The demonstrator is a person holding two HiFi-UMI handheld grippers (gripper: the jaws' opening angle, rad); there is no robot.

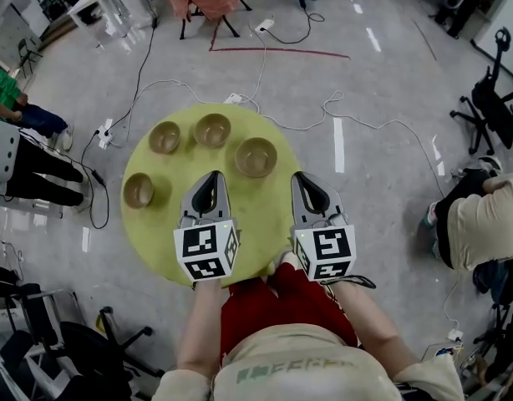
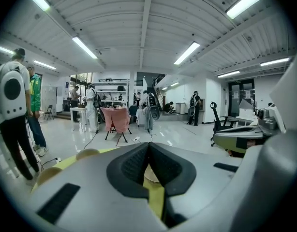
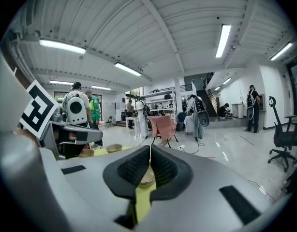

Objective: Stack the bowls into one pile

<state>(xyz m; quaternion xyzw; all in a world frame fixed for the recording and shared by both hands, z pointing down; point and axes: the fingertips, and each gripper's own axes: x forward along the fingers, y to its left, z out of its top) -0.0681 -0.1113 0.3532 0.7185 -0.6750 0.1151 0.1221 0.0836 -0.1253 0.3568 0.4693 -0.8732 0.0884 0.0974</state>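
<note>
Left gripper and right gripper side by side above the yellow surface, jaws pressed together, nothing held. Four bowls ahead, unstacked: one between the tips, one beside the left gripper, two farther.

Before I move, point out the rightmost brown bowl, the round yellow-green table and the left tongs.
Rightmost brown bowl (image 1: 256,156): head view, its hollow.
Round yellow-green table (image 1: 261,224): head view, bare top.
Left tongs (image 1: 210,176): head view, shut tips.
</note>
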